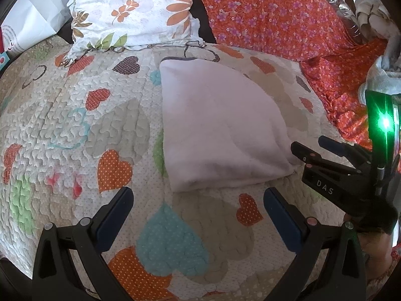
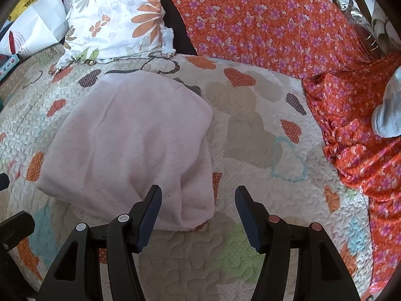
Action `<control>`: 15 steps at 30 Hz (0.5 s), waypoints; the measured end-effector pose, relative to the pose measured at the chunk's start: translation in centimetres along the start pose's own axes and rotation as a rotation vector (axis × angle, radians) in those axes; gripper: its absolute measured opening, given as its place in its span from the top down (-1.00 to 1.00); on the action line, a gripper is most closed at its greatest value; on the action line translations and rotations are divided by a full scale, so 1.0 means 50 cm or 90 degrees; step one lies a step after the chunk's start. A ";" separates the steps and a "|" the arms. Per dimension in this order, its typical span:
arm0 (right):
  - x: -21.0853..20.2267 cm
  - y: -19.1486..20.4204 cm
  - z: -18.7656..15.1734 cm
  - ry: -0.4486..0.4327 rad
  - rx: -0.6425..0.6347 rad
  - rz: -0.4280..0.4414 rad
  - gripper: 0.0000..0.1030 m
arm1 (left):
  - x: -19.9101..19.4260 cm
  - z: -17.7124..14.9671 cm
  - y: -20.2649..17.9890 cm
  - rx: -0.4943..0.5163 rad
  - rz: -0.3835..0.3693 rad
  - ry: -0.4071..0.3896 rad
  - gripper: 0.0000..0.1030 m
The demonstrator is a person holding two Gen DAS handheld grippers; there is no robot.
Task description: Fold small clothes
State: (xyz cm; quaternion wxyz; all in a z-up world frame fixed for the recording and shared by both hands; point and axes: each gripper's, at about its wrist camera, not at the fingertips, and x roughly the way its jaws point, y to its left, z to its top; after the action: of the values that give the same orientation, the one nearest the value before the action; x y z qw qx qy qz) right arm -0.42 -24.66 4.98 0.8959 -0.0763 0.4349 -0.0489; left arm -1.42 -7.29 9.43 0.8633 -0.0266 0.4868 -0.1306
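Both tongs spread, empty: right gripper [image 2: 198, 213] nearest pink garment [image 2: 130, 145], just ahead-left; left gripper [image 1: 198, 209] short of its near edge.

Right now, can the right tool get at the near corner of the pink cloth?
Probably yes. The right tool is open and empty, right at the near edge of the folded pink cloth on the quilt. Nothing lies between them; the left tool stands off to the side.
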 end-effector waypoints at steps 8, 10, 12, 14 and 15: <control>0.002 0.000 -0.002 -0.002 -0.013 -0.042 -0.28 | 0.002 0.000 0.007 -0.001 0.004 -0.006 -1.00; -0.003 0.001 -0.002 -0.008 -0.023 -0.070 -0.28 | 0.003 0.001 0.014 -0.004 0.009 -0.009 -1.00; -0.007 0.001 -0.002 -0.015 -0.034 -0.096 -0.28 | 0.005 0.000 0.016 -0.004 0.015 -0.012 -1.00; -0.012 0.001 -0.001 -0.021 -0.044 -0.115 -0.30 | 0.007 0.000 0.017 -0.004 0.019 -0.011 -1.00; -0.013 0.000 0.000 -0.023 -0.048 -0.122 -0.31 | 0.010 -0.001 0.017 -0.003 0.022 -0.009 -1.00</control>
State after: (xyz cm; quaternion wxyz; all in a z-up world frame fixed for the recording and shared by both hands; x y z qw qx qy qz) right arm -0.84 -24.53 5.49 0.8915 -0.1519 0.4106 -0.1165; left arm -1.05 -6.59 8.86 0.8688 -0.0213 0.4813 -0.1145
